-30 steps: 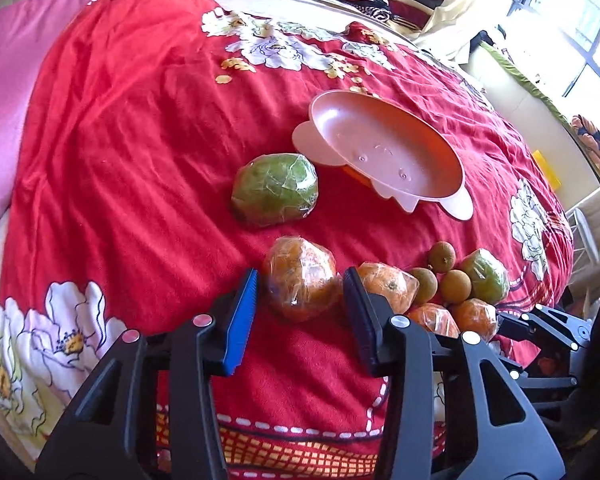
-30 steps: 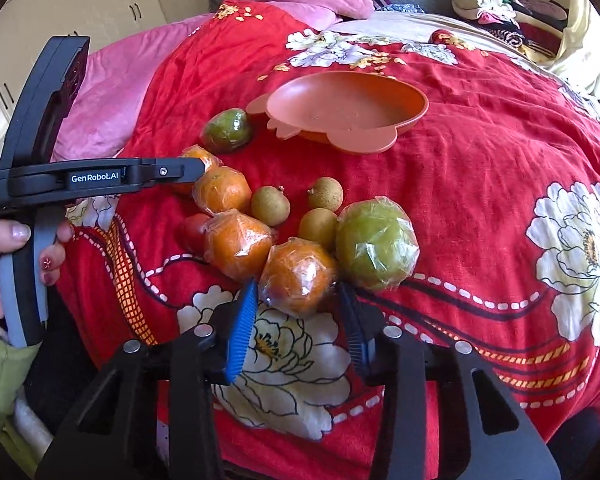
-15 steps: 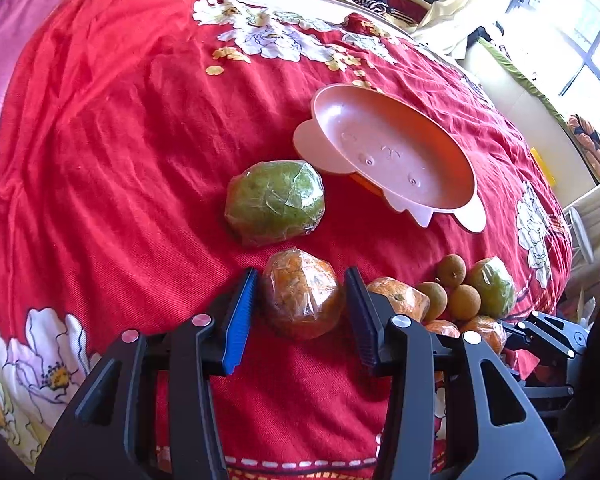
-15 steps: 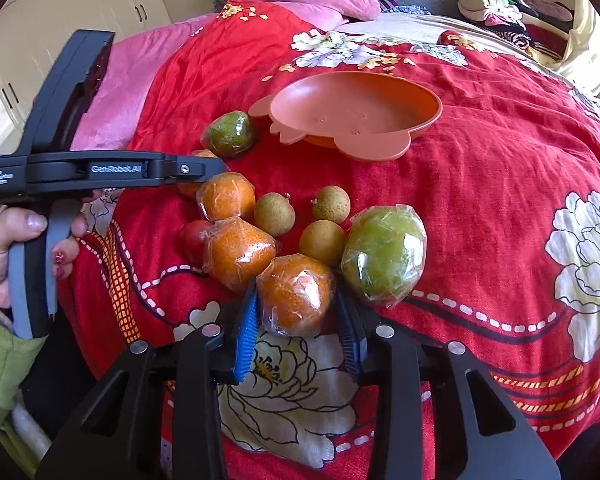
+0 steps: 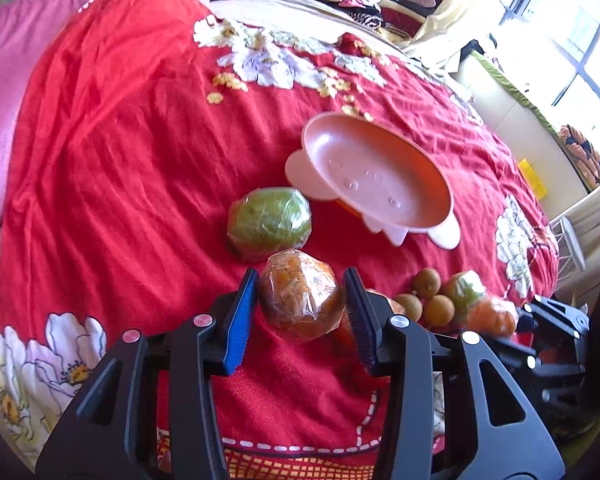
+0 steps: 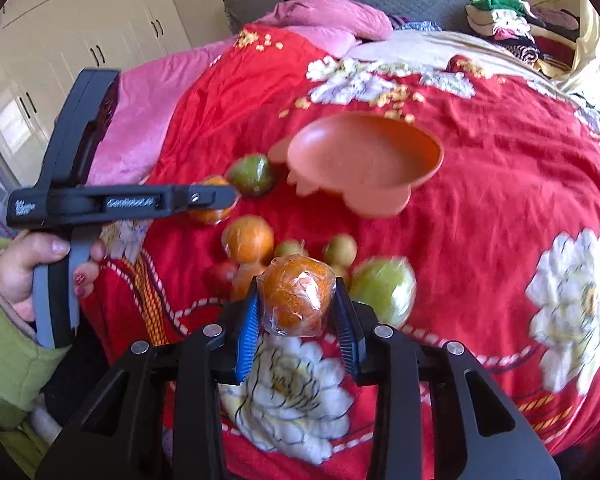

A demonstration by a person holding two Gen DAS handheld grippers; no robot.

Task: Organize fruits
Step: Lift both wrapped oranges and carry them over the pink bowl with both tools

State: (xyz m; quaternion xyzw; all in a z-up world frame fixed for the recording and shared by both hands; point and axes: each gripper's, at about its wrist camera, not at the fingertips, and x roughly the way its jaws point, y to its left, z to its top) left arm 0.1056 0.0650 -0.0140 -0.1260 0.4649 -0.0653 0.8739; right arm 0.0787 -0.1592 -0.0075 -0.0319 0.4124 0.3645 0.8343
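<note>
**A:** So what's the fruit looking like? Both claws are gripping a round orange citrus wrapped in crinkly clear plastic film. The left gripper (image 5: 300,312) is pinching one wrapped orange (image 5: 302,294) between its blue-edged pads, low over the red floral bedspread (image 5: 100,160), right in front of a green film-wrapped fruit (image 5: 269,224) that's lying just short of the dish. The right gripper (image 6: 296,312) is squeezing the other wrapped orange (image 6: 296,294), jaws narrowed tight on it.

**B:** Anything changing since a second ago?

**A:** Yeah. The right one was sitting wider around its orange down on the blanket; now it's clamping it and carrying it up off the pile, and that whole view is going blurry. The left one is looking about the same, its jaws barely moving, though the green fruit and dish are sitting nearer to it than before.

**B:** And the dish?

**A:** The salmon-pink plastic oval dish with scalloped feet (image 5: 380,176) is sitting in the middle of the bed with nothing in it. Everything else is lying loose on the blanket: another film-wrapped orange (image 6: 247,240), a few small brown round fruits (image 6: 340,250), a second green wrapped fruit (image 6: 384,292). A hand in a green sleeve (image 6: 40,276) is holding the left gripper's handle.
</note>
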